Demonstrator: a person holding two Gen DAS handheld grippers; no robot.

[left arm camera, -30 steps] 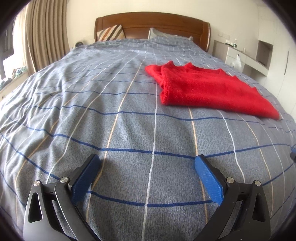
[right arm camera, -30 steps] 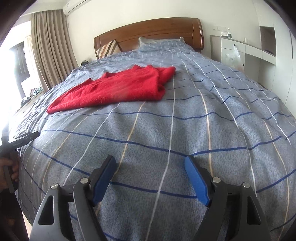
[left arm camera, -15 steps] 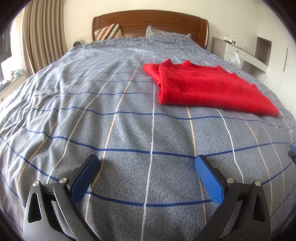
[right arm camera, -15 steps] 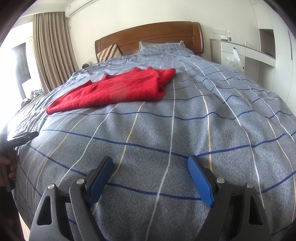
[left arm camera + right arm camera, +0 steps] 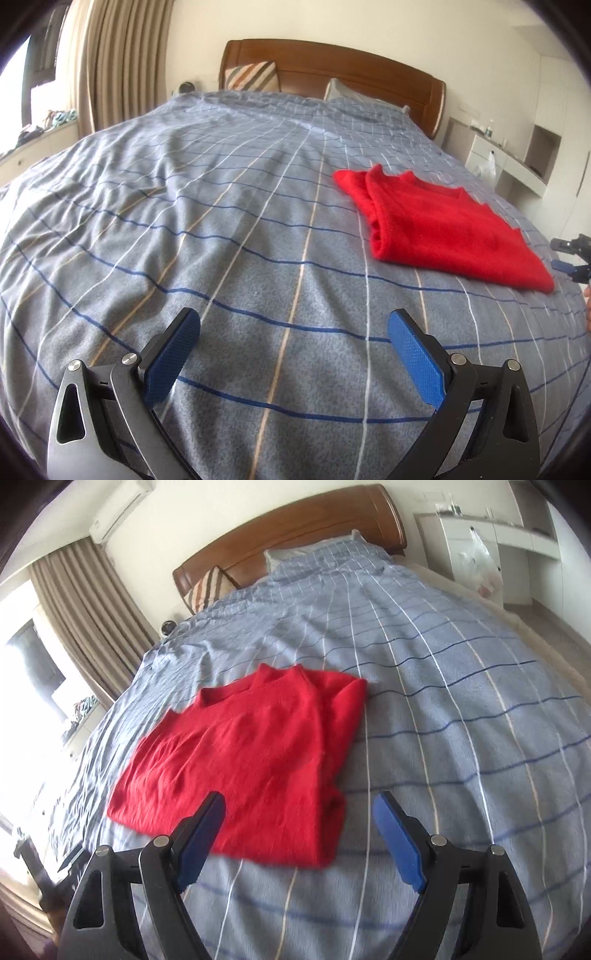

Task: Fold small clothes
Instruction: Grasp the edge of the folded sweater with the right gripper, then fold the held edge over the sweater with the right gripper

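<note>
Right gripper closing in on a red sweater partly folded on the bed

The right gripper (image 5: 298, 821) hangs spread and empty over the near hem of the red sweater (image 5: 255, 753); the left gripper (image 5: 293, 347), also spread and empty, hovers over bare grey checked bedspread (image 5: 221, 229). Best to pinch one hem corner cleanly. Wooden headboard (image 5: 332, 70) and curtains (image 5: 122, 62) lie far.

A bed (image 5: 229, 229) with a wooden headboard (image 5: 332, 61) is spread with a grey checked cover, and on it lie a folded red sweater (image 5: 439, 229), a striped cushion (image 5: 253, 75) and a pillow (image 5: 351, 92).
</note>
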